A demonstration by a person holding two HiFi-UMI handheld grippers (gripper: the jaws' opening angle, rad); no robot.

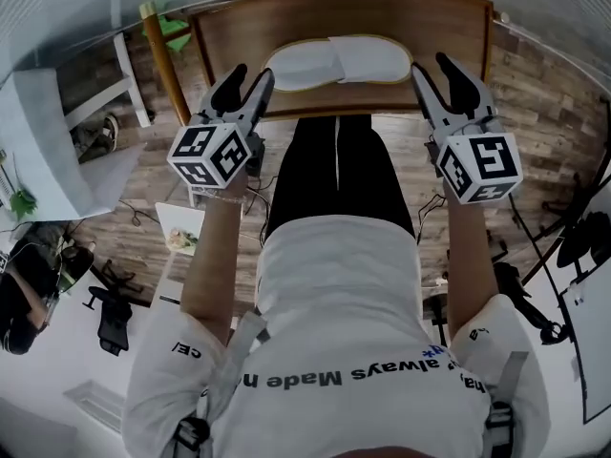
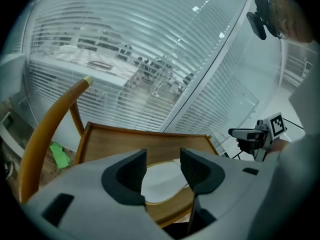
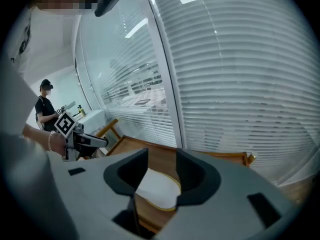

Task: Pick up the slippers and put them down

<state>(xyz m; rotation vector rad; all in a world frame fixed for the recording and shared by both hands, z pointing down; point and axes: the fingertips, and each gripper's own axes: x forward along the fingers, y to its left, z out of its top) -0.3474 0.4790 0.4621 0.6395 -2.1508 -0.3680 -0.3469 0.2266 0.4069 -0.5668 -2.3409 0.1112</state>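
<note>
Approach step. My left tool [image 1: 250, 74] and right tool [image 1: 431, 67] stand wide, empty, short of the slippers [image 1: 336, 62] lying together on the table [image 1: 420, 10], apparently untouched. Next: reach one slipper each and close.

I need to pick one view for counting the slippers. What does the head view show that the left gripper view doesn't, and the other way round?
Only the head view: both white slippers side by side, plus the person's black trousers. Only the left gripper view: the camera on the person's head. Both: the wooden table, the right gripper, and the left gripper with open, empty jaws; the gripper view catches only part of the slippers.
</note>
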